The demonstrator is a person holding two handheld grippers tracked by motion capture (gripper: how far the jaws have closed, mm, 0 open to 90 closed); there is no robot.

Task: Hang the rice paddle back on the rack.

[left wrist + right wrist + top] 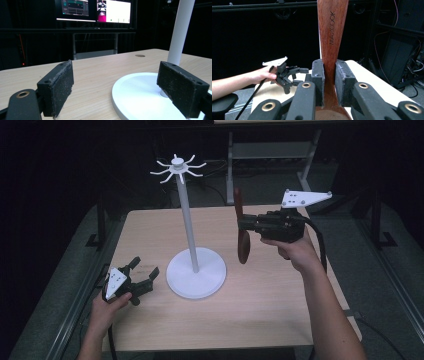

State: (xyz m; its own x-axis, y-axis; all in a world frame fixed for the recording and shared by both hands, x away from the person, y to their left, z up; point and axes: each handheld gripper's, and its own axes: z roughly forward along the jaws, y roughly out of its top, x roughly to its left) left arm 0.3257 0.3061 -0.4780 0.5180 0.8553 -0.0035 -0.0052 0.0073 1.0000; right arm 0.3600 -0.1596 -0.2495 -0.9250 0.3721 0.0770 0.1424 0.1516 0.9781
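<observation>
From the high view, the left tool (142, 276) rests low over the near left part of the desk (260, 320), held by the person's left hand (107, 307), with its jaws spread apart and nothing between them. The left gripper view brings this close: both dark pads (60, 87) stand wide, bare desk between them, and the white round base (140, 97) of the stand lies just ahead, partly behind the right-hand pad, with the white pole (180, 30) rising out of it. Far behind, that view also takes in two lit monitors (96, 10), which the high view leaves in darkness.

Farther in, the high view shows the whole stand (192, 250) near the middle of the desk, its top ring of curved hooks (177, 167) well above the base. To its right, the right tool (245, 227) is lifted clear of the desk and clenched on a dark brown wooden spoon (241, 227), which hangs upright with its broad end down, beside the pole and apart from it. The right gripper view gives what the high view cannot: the pads (319, 80) press the spoon's narrow neck from both sides, and the handle (333, 27) bears the stamped word MAXCOOK. Beyond it, the left tool (287, 75) shows in the person's hand at the desk's far edge.
</observation>
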